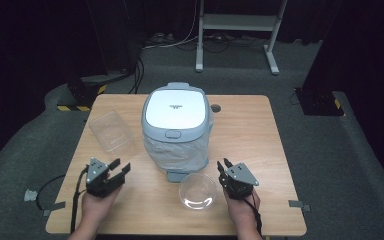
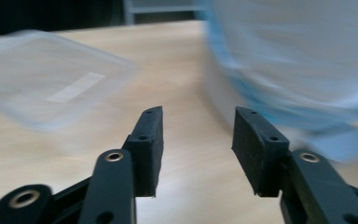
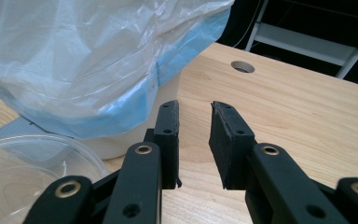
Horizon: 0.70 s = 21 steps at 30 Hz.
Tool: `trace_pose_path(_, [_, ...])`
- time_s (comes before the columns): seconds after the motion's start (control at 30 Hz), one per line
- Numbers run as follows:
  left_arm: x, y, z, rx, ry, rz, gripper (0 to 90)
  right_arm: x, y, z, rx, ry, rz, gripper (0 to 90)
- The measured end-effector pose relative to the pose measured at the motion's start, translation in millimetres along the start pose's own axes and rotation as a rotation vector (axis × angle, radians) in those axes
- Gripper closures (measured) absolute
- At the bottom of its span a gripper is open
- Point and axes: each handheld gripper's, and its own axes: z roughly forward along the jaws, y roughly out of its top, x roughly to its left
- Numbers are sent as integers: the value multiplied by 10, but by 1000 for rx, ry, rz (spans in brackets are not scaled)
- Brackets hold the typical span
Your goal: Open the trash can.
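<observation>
Jaws apart, bowl (image 1: 197, 190) between grippers.

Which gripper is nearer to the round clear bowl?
Right. The right gripper sits just beside the round clear bowl; the left gripper is farther away across the table.

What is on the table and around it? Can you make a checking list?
Surface: wooden table, round hole near the bin.
Job's things: lidded pedal bin with plastic liner, lid shut; clear round bowl in front of it; clear rectangular container to its left.
Clutter: nothing seen.
Grippers: left gripper has jaws apart with nothing between; right gripper, beside the bowl, has a narrower gap, also nothing between.
Cables: one trails from each gripper; more lie on the floor behind the table.
Surroundings: grey carpet, white frame legs, dark room.
</observation>
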Motion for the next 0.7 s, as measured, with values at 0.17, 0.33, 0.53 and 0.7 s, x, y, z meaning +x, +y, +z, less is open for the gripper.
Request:
trace_pose_path(0.17, [397, 22, 200, 8, 97, -56, 458, 18, -3, 19, 6, -3, -7, 726])
trace_pose_path(0.33, [651, 69, 398, 37, 148, -125, 350, 16, 1, 23, 3, -3, -9, 726])
trace_pose_path(0.53, [778, 88, 567, 51, 168, -172, 339, 28, 2, 31, 4, 5, -17, 726])
trace_pose_path(0.7, [772, 69, 659, 73, 158, -184, 337, 31, 5, 27, 3, 8, -18, 726])
